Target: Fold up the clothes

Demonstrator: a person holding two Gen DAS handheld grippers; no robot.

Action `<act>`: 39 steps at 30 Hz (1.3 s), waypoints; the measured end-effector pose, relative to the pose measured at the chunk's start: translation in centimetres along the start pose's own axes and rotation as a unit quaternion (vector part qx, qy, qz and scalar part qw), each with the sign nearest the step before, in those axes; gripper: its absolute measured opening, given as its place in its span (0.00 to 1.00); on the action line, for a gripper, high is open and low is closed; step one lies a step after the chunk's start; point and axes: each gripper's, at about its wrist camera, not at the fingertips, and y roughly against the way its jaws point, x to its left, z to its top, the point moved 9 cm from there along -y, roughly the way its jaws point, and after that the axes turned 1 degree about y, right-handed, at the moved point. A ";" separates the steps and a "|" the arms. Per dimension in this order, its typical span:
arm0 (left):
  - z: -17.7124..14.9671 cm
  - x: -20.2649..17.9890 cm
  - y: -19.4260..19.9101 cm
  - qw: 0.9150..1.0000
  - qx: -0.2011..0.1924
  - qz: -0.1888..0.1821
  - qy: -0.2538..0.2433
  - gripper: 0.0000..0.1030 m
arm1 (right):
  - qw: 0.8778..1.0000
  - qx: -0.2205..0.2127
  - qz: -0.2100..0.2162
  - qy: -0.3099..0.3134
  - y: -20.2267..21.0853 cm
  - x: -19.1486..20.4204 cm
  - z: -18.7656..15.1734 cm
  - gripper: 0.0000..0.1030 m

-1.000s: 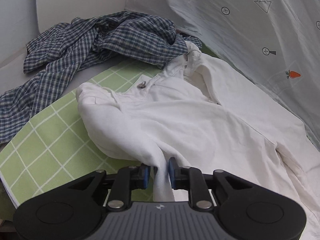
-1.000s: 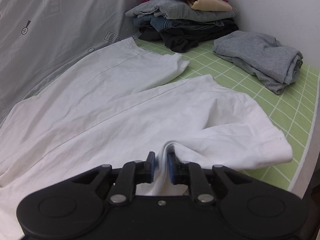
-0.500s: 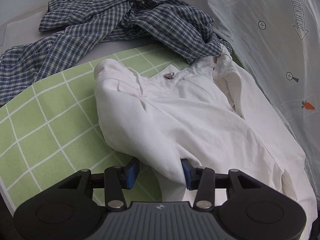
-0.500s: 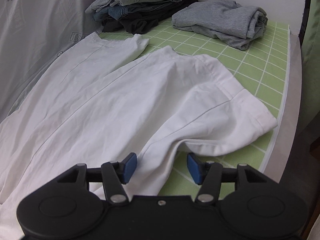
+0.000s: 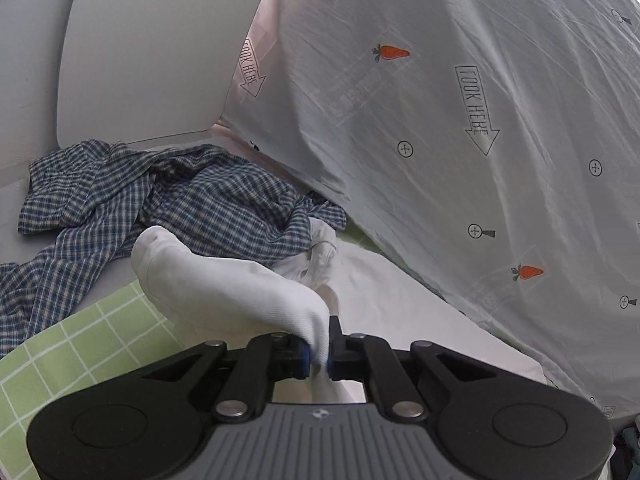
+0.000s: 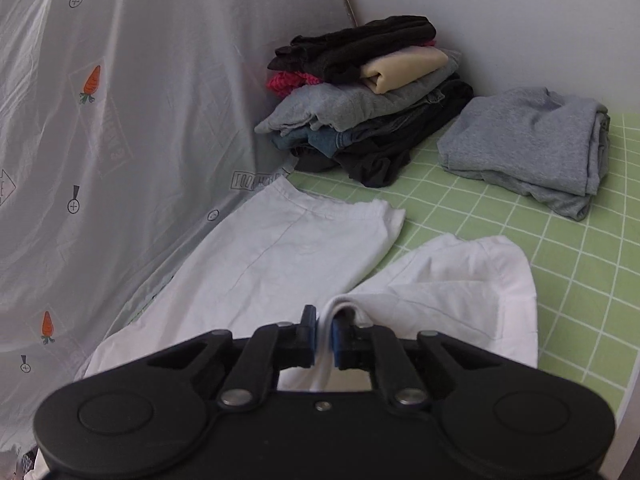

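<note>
White trousers (image 6: 280, 248) lie on a green checked mat (image 6: 560, 280). My left gripper (image 5: 318, 354) is shut on the waist end of the white trousers (image 5: 240, 292) and holds it lifted off the mat (image 5: 80, 344). My right gripper (image 6: 325, 340) is shut on a fold of the near trouser leg, raised above the mat. The far leg lies flat along a printed grey sheet (image 6: 120, 140).
A crumpled blue checked shirt (image 5: 160, 200) lies behind the waist end. A stack of folded clothes (image 6: 360, 92) stands in the far corner, a folded grey garment (image 6: 532, 144) beside it. The printed sheet (image 5: 480, 120) hangs along the back. The mat's edge (image 6: 632, 360) is at right.
Both grippers stood open half a second ago. Now both have shut on the trousers and lifted the cloth off the mat.
</note>
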 end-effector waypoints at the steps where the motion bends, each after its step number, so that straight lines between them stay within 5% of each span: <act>1: 0.1 -0.5 -0.6 1.000 -0.004 0.001 -0.004 0.07 | 1.000 -0.010 0.010 0.008 -0.2 0.8 1.1 0.08; 8: 1.8 -5.5 -5.0 0.997 -0.003 -0.003 -0.075 0.06 | 0.997 -0.021 0.041 0.061 -5.3 5.9 5.1 0.06; 14: 5.1 -6.7 -10.1 0.997 -0.022 0.001 -0.077 0.06 | 0.992 -0.054 0.076 0.090 -10.1 11.3 9.2 0.06; 19: 3.3 -4.1 -16.0 0.997 0.029 0.025 -0.061 0.06 | 0.996 -0.001 0.035 0.086 -18.4 11.0 7.1 0.06; 23: 4.2 -5.3 -17.8 0.995 0.024 0.026 -0.089 0.06 | 0.995 0.011 0.031 0.096 -22.4 12.5 6.6 0.06; 27: 5.6 -5.5 -21.7 0.997 0.017 0.040 -0.060 0.10 | 0.991 0.003 0.052 0.121 -26.2 16.1 7.2 0.06; 30: 4.5 -5.0 -24.6 0.994 0.067 0.076 -0.049 0.15 | 0.987 0.045 0.025 0.151 -30.4 17.2 5.4 0.10; 32: 3.5 -5.3 -24.1 0.994 0.073 0.068 -0.044 0.25 | 0.982 0.069 -0.003 0.177 -31.3 17.7 3.7 0.21; 34: 2.6 -6.2 -22.5 0.995 0.071 0.042 -0.062 0.41 | 0.977 0.059 -0.001 0.204 -30.1 18.2 2.0 0.58; 36: 1.5 -7.1 -20.6 0.993 0.071 0.028 -0.089 0.46 | 0.972 0.052 0.001 0.231 -28.4 18.5 0.1 0.76; 39: -1.2 -8.5 -18.3 0.988 0.093 -0.007 -0.122 0.49 | 0.965 0.058 -0.001 0.255 -25.9 18.5 -2.4 0.79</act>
